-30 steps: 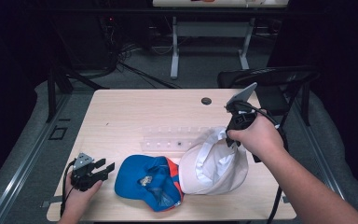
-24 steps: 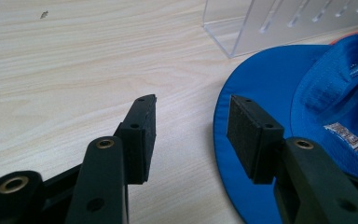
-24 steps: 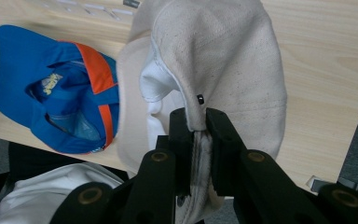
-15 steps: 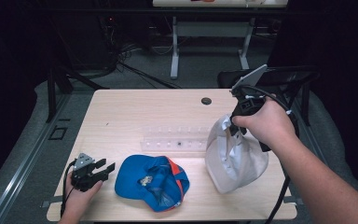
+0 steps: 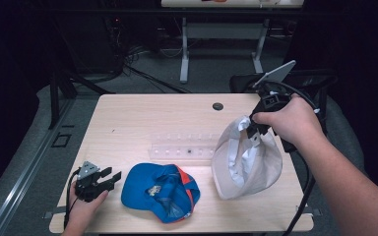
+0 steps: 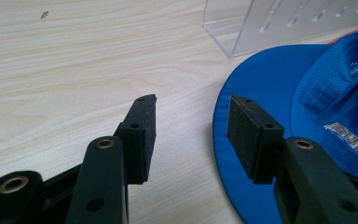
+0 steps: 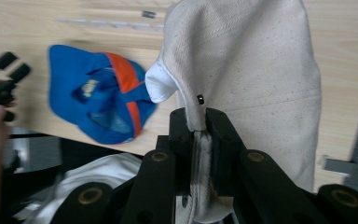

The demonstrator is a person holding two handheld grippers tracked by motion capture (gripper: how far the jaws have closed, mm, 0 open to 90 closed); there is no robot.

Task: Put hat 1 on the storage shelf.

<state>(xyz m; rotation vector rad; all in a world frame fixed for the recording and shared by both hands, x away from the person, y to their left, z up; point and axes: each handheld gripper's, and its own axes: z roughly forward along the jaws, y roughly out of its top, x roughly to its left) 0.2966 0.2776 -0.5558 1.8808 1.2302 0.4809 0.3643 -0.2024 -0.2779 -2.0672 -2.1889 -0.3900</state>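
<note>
The right gripper (image 5: 252, 129) is pinching the edge of a beige cap (image 5: 248, 160), dangling it over the table's (image 5: 142, 118) right side. The left gripper (image 5: 109, 178), jaws parted and empty, is resting near-left, just beside an upturned blue cap (image 5: 160, 191).

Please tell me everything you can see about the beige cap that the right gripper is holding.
The beige cap looks like plain off-white cotton canvas with stitched seams and a white lining showing at its opening. The right gripper is shut on a fold of its edge, and in the right gripper view the cloth sits pinched between the two black jaws. It hangs limp and upright from that grip, with its lower end resting on the wooden table, to the right of the blue cap and apart from it.
</note>
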